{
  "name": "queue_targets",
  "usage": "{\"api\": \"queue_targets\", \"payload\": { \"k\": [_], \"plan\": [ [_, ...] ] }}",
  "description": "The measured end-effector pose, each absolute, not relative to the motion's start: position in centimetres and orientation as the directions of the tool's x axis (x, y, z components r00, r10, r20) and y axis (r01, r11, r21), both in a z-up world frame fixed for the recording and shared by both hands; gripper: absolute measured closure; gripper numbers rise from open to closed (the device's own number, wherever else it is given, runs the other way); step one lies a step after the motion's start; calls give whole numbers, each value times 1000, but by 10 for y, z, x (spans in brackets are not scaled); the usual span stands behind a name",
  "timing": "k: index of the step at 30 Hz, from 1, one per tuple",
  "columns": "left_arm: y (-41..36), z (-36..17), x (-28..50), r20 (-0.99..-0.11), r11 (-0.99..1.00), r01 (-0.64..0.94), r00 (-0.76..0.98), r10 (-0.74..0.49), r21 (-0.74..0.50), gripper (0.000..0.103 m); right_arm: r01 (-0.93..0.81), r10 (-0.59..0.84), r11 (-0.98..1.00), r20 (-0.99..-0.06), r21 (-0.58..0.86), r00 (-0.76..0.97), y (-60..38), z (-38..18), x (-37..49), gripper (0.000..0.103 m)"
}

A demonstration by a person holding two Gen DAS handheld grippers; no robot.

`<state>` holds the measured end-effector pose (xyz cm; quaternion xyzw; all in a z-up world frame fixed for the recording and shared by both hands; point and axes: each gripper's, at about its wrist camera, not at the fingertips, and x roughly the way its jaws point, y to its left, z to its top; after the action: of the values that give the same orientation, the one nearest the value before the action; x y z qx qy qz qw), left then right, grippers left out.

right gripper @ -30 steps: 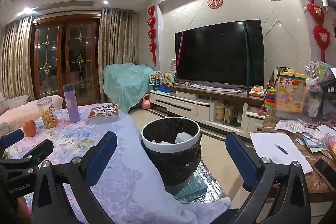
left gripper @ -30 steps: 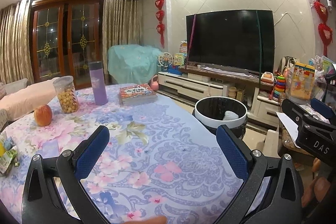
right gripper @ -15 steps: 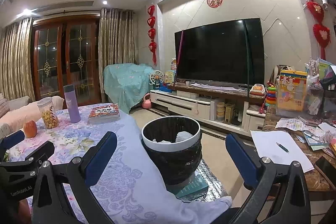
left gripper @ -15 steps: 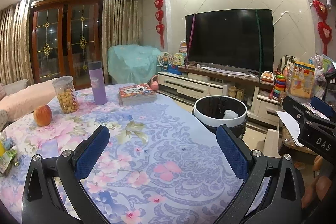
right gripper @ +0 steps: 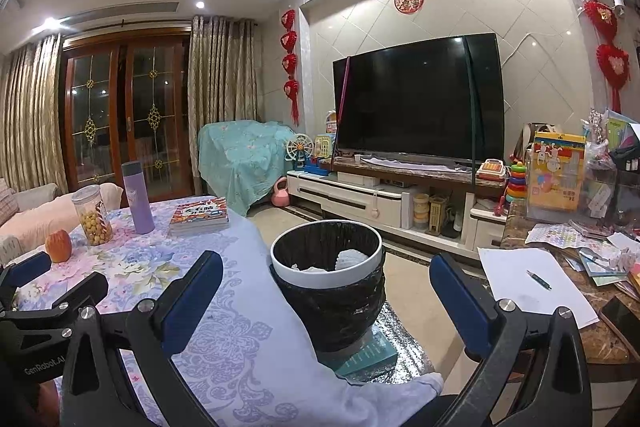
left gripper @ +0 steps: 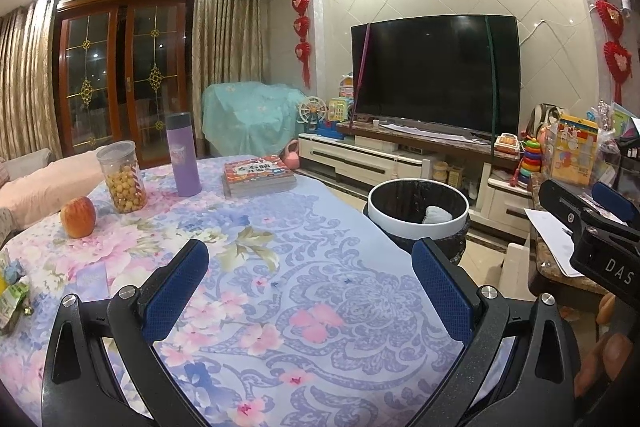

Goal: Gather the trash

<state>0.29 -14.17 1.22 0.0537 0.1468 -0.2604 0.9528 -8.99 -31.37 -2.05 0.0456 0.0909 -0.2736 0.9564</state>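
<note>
While both grippers hover over the floral tablecloth [left gripper: 320, 267], the left gripper [left gripper: 310, 287] and the right gripper [right gripper: 326, 301] each stand spread wide with nothing between their blue pads. Just past the table's edge, the black-lined trash bin [right gripper: 328, 291] holds crumpled white tissue [right gripper: 350, 259]; green snack wrappers [left gripper: 12, 297] lie at the table's left edge.

Trash bin [right gripper: 326, 277]: 1, off table's right edge; white crumpled wads inside: 2 visible.
Table [left gripper: 280, 267], along far edge: apple [left gripper: 78, 217] 1; clear snack jar [left gripper: 122, 177] 1; purple flask [left gripper: 183, 155] 1; book stack [left gripper: 259, 175] 1, number of books unclear.
Left edge: green wrappers [left gripper: 12, 301], count unclear.
Grippers: 2, left gripper [left gripper: 310, 289], right gripper [right gripper: 326, 301], two blue pads each.
</note>
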Motion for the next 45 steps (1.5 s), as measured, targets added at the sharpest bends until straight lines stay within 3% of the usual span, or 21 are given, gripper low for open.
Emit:
{"api": "queue_targets", "payload": {
  "k": [45],
  "plan": [
    [-142,10,4,-315,855,519,815,-486,25,0,528,-510,849,-210,35,834,-315,-22,-88,0]
  ]
}}
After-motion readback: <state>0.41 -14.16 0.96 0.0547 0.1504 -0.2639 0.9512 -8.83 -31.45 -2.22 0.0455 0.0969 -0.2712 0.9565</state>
